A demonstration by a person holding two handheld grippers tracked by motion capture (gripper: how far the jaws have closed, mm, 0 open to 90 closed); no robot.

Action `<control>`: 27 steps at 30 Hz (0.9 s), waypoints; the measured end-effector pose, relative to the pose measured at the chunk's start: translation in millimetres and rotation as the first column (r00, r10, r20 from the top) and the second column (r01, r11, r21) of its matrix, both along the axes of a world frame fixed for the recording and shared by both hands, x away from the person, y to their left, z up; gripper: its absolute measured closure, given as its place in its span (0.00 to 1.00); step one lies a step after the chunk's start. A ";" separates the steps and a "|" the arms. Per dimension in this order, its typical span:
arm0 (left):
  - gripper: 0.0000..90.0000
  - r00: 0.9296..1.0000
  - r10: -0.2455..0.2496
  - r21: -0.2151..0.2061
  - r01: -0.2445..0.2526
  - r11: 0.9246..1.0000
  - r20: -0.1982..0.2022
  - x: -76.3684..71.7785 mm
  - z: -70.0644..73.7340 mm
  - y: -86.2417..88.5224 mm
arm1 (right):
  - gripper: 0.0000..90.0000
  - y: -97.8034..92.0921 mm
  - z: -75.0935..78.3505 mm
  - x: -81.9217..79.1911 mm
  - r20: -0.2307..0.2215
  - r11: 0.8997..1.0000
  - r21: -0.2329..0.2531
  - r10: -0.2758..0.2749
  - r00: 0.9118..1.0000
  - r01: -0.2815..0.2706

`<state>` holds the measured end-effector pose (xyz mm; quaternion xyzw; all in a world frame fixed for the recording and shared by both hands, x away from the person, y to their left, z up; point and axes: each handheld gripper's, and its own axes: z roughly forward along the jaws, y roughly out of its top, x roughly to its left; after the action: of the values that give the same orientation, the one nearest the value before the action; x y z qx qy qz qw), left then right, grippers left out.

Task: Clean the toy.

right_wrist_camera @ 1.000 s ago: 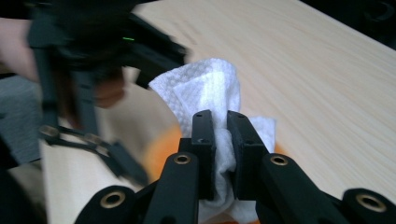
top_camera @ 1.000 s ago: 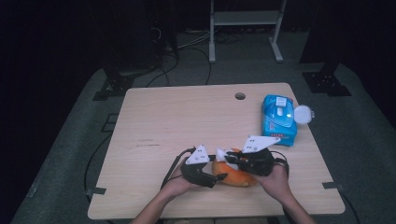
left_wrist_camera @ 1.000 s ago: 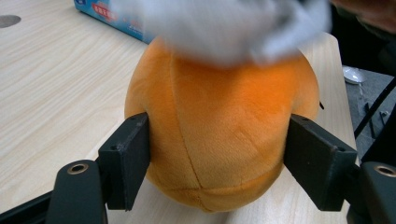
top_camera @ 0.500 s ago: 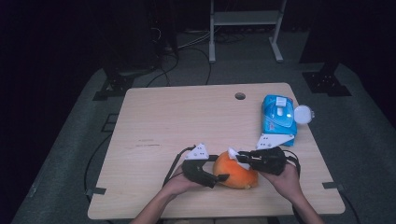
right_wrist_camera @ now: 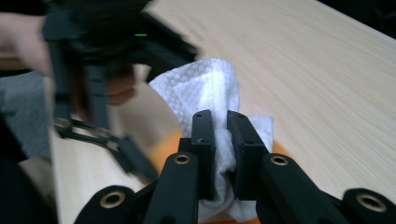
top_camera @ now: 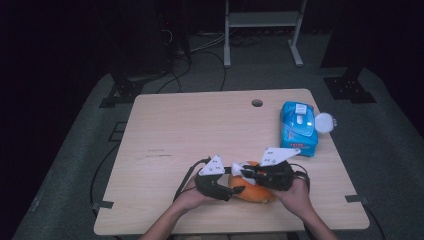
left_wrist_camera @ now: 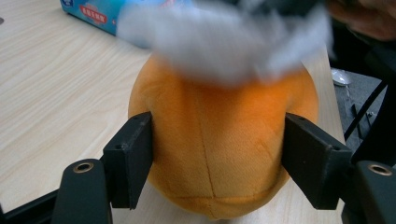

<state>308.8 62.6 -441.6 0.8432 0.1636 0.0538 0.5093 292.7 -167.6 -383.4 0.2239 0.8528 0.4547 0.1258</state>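
Around us the room is dark, and beyond the grey floor mat we can make out little but cables and the legs of a white frame at the far side. The pale wooden desk (top_camera: 200, 130) lies lit in the high view, with a round hole near its far edge.

At its near edge sits the orange plush toy (top_camera: 256, 192), largely hidden in that view by our two hands and their tools. In the left gripper view we see its rounded body standing on the wood, its top lost behind a blurred white mass. The left claw (left_wrist_camera: 217, 156) is clamped on the toy, one jaw pressing into each flank.

Well apart, toward the far right of the desk, lies a blue wipes packet (top_camera: 298, 128), its print too small to read; a small white round thing (top_camera: 325, 122) sits just beside it at the edge, and we cannot tell what it is.

The right claw (right_wrist_camera: 221, 140) has its jaws drawn almost together on a white wipe (right_wrist_camera: 205, 91), which bunches out above and below them. The wipe rests against the top of the toy; whether it presses on it we cannot tell. Behind, the other tool and hand are smeared.
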 end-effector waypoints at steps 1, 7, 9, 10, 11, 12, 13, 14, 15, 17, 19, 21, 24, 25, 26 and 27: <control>0.32 1.000 0.000 0.006 0.000 1.000 -0.002 0.5 -1.6 1.3 | 0.90 -10.0 -0.6 3.6 -0.009 0.999 0.010 -0.032 0.999 0.033; 0.28 1.000 -0.013 -0.012 0.013 1.000 -0.029 3.0 -4.7 5.2 | 0.90 -45.0 -13.8 19.0 -0.089 0.992 0.034 -0.115 0.989 0.118; 0.21 0.998 -0.011 -0.035 0.008 0.999 -0.064 5.6 -3.7 5.0 | 0.90 -43.0 -14.2 17.6 -0.081 0.993 0.028 -0.111 0.991 0.114; 0.18 0.997 -0.007 -0.053 0.002 0.999 -0.080 6.8 -4.2 4.7 | 0.90 -40.0 -13.8 16.1 -0.064 0.994 0.015 -0.109 0.992 0.110; 0.15 0.996 -0.007 -0.060 0.001 0.998 -0.093 7.7 -5.0 4.3 | 0.90 -38.4 -13.6 15.7 -0.060 0.995 0.011 -0.100 0.993 0.101; 0.13 0.995 -0.005 -0.063 -0.002 0.998 -0.099 7.8 -5.7 3.4 | 0.90 -36.9 -13.6 15.6 -0.064 0.995 0.013 -0.095 0.993 0.096; 0.15 0.995 -0.009 -0.063 0.003 0.998 -0.099 7.5 -5.6 3.4 | 0.90 -35.9 -13.5 15.6 -0.059 0.995 0.010 -0.094 0.994 0.094; 0.19 0.996 -0.010 -0.060 0.005 0.998 -0.093 6.4 -4.4 3.6 | 0.90 -35.1 -13.1 15.5 -0.059 0.995 0.011 -0.095 0.994 0.096; 0.25 0.997 -0.009 -0.051 0.005 0.999 -0.079 4.6 -2.9 2.8 | 0.90 -34.1 -11.8 14.8 -0.057 0.996 0.014 -0.091 0.994 0.092; 0.29 0.999 -0.008 -0.037 0.006 0.999 -0.048 0.9 0.8 0.2 | 0.89 -28.7 -7.8 10.6 -0.044 0.997 0.022 -0.078 0.996 0.079; 0.30 1.000 -0.013 -0.012 0.013 1.000 0.005 -5.4 4.7 -5.5 | 0.89 -20.9 -4.4 6.7 -0.033 0.998 0.032 -0.054 0.998 0.055; 0.30 0.999 -0.019 0.005 0.019 1.000 0.037 -8.5 6.0 -8.2 | 0.89 -7.8 -1.5 1.1 -0.023 0.999 0.039 -0.012 1.000 0.013; 0.30 0.998 -0.030 0.034 0.028 0.999 0.060 -10.4 6.5 -8.6 | 0.89 8.4 -1.8 -4.2 -0.015 0.999 0.020 0.040 0.999 -0.039; 0.30 0.998 -0.030 0.029 0.028 0.999 0.061 -9.9 5.3 -7.0 | 0.89 12.5 -2.3 -5.6 0.001 0.999 -0.009 0.043 0.999 -0.043; 0.31 0.998 -0.030 0.024 0.029 0.999 0.056 -9.3 4.6 -6.2 | 0.90 10.6 -1.5 -3.8 -0.002 0.999 -0.015 0.040 0.999 -0.040; 0.31 0.999 -0.026 0.018 0.026 1.000 0.046 -8.4 3.9 -5.5 | 0.90 7.5 -1.1 -1.6 -0.009 0.999 -0.006 0.036 0.999 -0.036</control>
<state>300.4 57.1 -437.7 0.8483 0.1404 0.0679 0.5061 291.1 -160.1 -384.5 0.2102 0.8586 0.4532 0.1148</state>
